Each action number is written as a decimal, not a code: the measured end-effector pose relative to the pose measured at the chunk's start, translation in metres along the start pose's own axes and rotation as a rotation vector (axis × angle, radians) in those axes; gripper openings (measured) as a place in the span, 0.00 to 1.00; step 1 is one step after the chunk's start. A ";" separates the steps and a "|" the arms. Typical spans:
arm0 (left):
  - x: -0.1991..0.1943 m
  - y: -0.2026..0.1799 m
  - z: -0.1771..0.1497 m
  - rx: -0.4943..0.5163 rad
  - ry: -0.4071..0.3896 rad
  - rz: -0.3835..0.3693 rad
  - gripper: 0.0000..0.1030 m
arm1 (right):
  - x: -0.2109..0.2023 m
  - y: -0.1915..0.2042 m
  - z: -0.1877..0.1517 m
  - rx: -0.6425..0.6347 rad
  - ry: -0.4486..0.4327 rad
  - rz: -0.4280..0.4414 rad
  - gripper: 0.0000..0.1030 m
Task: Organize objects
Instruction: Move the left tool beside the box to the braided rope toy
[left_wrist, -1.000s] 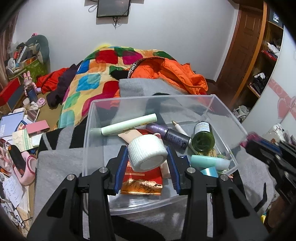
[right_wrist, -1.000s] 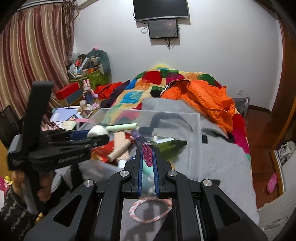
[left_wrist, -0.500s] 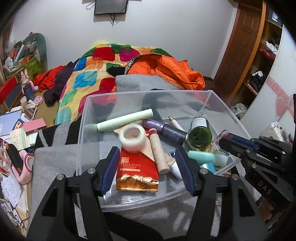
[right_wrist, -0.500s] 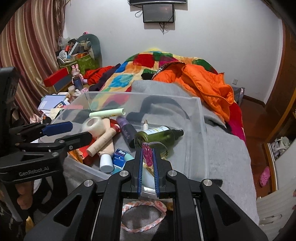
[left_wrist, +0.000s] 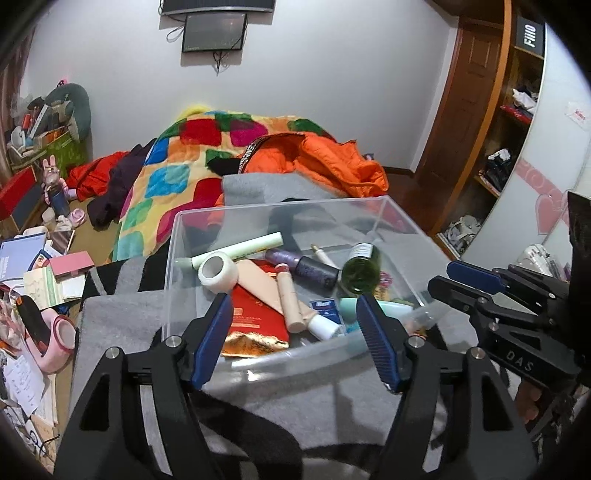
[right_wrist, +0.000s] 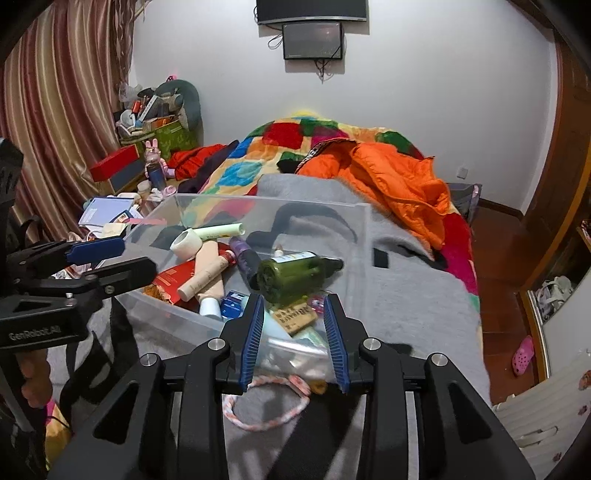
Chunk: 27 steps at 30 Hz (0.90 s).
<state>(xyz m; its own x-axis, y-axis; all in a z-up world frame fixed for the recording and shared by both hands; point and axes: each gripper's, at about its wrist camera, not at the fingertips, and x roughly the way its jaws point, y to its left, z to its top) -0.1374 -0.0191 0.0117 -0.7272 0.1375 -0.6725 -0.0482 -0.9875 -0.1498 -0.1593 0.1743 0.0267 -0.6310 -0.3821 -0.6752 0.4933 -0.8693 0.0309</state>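
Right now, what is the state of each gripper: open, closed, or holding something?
Left gripper: open, holding nothing, at the clear plastic bin.
Right gripper: open, holding nothing.

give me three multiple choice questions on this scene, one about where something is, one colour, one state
1. Where does the white tape roll lie?
A. in the clear plastic bin
B. on the floor
C. in the left gripper

2. What colour is the glass bottle lying on its side?
A. red
B. dark green
C. white

3. How does the right gripper stand?
A. shut on the bottle
B. shut on nothing
C. open

Key: 1 A, it rests among the bin's tubes; 2 B, green glass shows; 3 C, its blue pads stand apart.
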 end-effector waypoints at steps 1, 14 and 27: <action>-0.003 -0.002 -0.001 -0.001 -0.005 -0.006 0.70 | -0.003 -0.003 -0.001 0.004 -0.003 -0.002 0.30; 0.012 -0.040 -0.041 0.034 0.090 -0.074 0.75 | -0.004 -0.029 -0.041 0.036 0.061 -0.022 0.30; 0.064 -0.083 -0.062 0.134 0.236 -0.103 0.75 | 0.006 -0.051 -0.069 0.103 0.117 -0.021 0.30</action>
<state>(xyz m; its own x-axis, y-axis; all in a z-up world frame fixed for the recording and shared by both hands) -0.1374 0.0768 -0.0636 -0.5355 0.2361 -0.8109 -0.2151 -0.9666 -0.1394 -0.1464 0.2377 -0.0294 -0.5634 -0.3301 -0.7573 0.4135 -0.9063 0.0874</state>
